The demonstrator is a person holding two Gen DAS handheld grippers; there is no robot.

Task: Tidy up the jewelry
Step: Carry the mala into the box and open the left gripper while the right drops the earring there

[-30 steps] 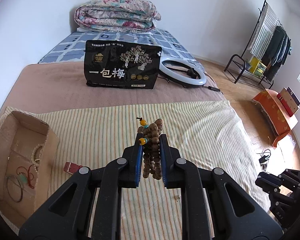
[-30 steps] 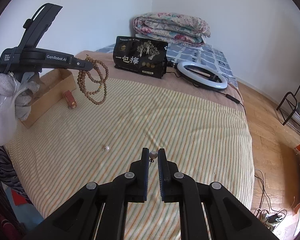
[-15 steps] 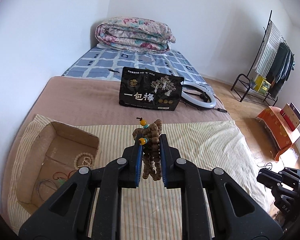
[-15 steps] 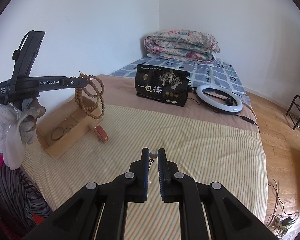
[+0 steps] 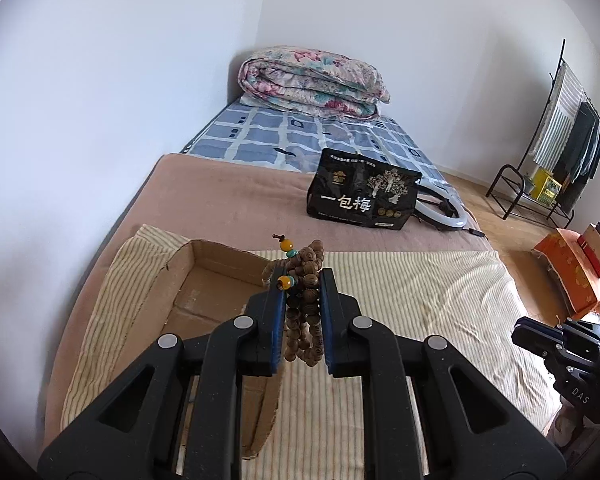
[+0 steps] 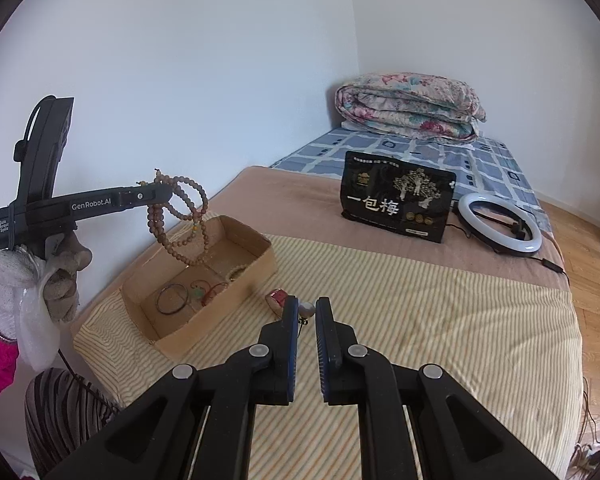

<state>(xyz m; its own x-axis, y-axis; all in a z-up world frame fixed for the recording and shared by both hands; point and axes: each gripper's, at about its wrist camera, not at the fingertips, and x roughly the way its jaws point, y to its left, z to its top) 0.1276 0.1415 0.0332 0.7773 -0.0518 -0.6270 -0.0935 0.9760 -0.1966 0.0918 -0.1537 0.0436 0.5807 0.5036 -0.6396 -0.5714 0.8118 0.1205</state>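
Your right gripper (image 6: 307, 314) is pinching a small pearl earring (image 6: 307, 309) between nearly closed fingers, near the red ring box (image 6: 277, 297) on the striped cloth (image 6: 420, 320). Your left gripper (image 5: 303, 292) is clamping the wooden bead necklace (image 5: 305, 300), its loops dangling over the cardboard box (image 6: 236, 292) farther left, holding bangles.

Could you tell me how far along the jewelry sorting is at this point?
Done: a bangle and a few small pieces already lie in the box. In hand: the left gripper holds the beads above the box, and the right gripper pinches an earring. Left: both drops, plus the red piece beside the box.
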